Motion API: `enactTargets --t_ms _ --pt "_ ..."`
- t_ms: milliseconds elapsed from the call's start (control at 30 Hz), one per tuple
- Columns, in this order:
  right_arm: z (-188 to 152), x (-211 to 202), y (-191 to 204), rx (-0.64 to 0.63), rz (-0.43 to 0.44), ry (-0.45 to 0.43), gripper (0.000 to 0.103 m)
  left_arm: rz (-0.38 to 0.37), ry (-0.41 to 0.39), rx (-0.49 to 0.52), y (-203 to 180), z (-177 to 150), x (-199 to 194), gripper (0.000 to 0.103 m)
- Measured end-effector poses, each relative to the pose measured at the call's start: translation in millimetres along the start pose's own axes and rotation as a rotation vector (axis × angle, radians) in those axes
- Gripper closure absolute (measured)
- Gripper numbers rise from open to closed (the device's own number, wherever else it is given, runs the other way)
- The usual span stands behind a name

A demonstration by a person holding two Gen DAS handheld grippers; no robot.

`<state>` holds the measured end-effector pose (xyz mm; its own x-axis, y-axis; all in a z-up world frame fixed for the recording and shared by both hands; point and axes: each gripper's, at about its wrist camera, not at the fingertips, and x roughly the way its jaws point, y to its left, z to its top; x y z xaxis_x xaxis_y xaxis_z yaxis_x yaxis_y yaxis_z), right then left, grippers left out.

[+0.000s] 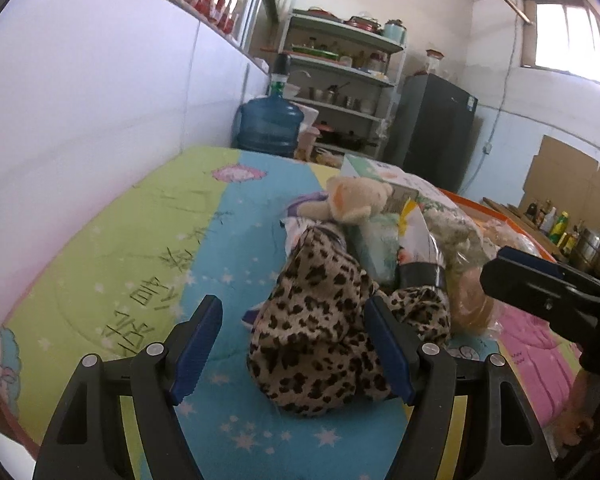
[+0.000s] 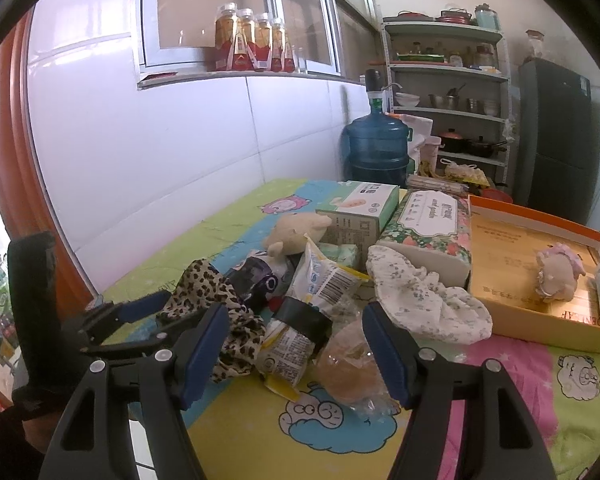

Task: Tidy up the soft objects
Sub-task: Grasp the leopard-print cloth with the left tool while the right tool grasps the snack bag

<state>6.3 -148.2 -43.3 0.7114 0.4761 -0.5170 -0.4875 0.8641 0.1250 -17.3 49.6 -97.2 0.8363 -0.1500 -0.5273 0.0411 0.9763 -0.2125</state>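
A leopard-print cloth [image 1: 320, 328] lies on the colourful mat; my left gripper [image 1: 296, 352] is open with the cloth between its fingers, its right finger touching the cloth. The cloth also shows in the right wrist view [image 2: 220, 312]. My right gripper [image 2: 296, 352] is open above a bagged bun [image 2: 352, 364] and a snack packet [image 2: 296, 340]. A beige plush toy [image 1: 352, 200] lies behind the cloth. A floral white cloth [image 2: 424, 300] rests by the orange tray [image 2: 500, 308], which holds a small pink plush [image 2: 558, 272].
A tissue pack [image 2: 428, 224] and a green box [image 2: 360, 208] stand behind the pile. A blue water jug [image 2: 378, 144], shelves [image 2: 448, 100] and a dark fridge [image 2: 556, 136] stand beyond the mat. A white wall [image 1: 100, 100] runs along the left.
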Motion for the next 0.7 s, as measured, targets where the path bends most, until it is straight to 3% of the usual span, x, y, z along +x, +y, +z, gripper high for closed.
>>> enactTargets --t_ms 167,300,400,700 --pt "-0.4 5.2 0.0 0.01 0.009 0.012 0.034 -0.049 0.021 0.017 -2.7 -4.0 5.2 0.05" --pt "-0.1 8.8 1.8 0.017 0.016 0.022 0.034 -0.047 0.019 0.018 -2.2 -6.1 5.6 0.065" --pt "0.3 10.2 2.5 0.018 0.02 0.023 0.034 -0.045 0.002 0.017 0.0 -5.7 0.4 0.091" --pt "7.2 19.0 14.3 0.014 0.072 0.031 0.034 -0.024 -0.068 0.009 13.6 9.5 -19.0 0.095"
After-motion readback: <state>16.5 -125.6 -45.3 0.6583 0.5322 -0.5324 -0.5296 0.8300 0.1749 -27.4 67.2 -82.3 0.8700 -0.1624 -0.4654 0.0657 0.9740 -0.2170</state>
